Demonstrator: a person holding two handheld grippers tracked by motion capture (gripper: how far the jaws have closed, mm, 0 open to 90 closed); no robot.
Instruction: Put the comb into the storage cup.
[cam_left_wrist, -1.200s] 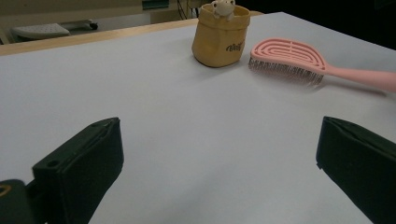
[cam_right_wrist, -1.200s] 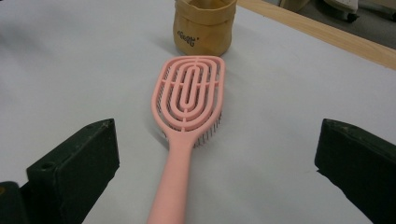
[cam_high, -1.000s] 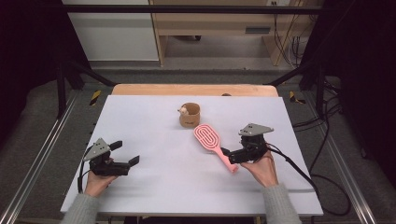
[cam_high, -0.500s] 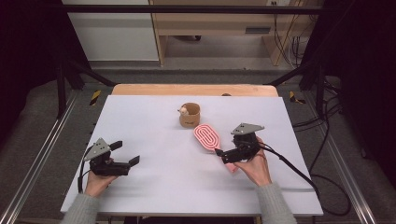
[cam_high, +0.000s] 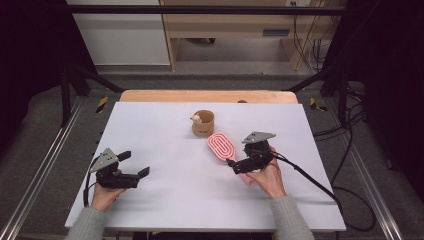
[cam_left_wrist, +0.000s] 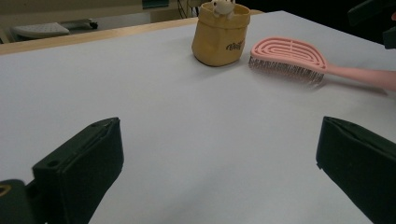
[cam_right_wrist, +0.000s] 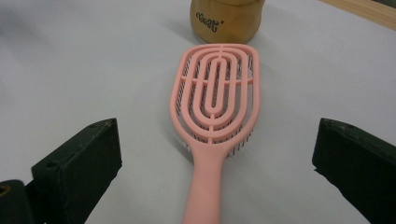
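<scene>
Black fingers (cam_right_wrist: 74, 163) of the right gripper (cam_right_wrist: 212, 172), spread wide apart, one on each side of a pink hairbrush handle (cam_right_wrist: 203, 191), touching nothing. Pink hairbrush (cam_high: 226, 152) lying flat on the white counter (cam_high: 170, 130), bristles down, ribbed oval head pointing away toward a small tan pouch (cam_high: 203, 123) with a little pale figure peeking from its top. Head near the pouch, not touching it as far as can be told. Handle running back under the right gripper (cam_high: 248, 161), held low over the counter by a hand (cam_high: 267, 175).

Likely step: closing on the handle to lift the brush. Best done by lowering until both fingers sit beside the narrow neck just behind the head, keeping the handle centred in the gap, then closing squarely across it. A grip too far back risks the head drooping; an off-centre approach risks nudging the brush sideways into the pouch.

Left gripper (cam_high: 125, 170) well apart at the near left of the counter, fingers (cam_left_wrist: 79, 163) likewise spread, resting idle in a hand (cam_high: 105, 192), aimed across bare counter toward pouch (cam_left_wrist: 219, 35) and brush (cam_left_wrist: 289, 56).
</scene>
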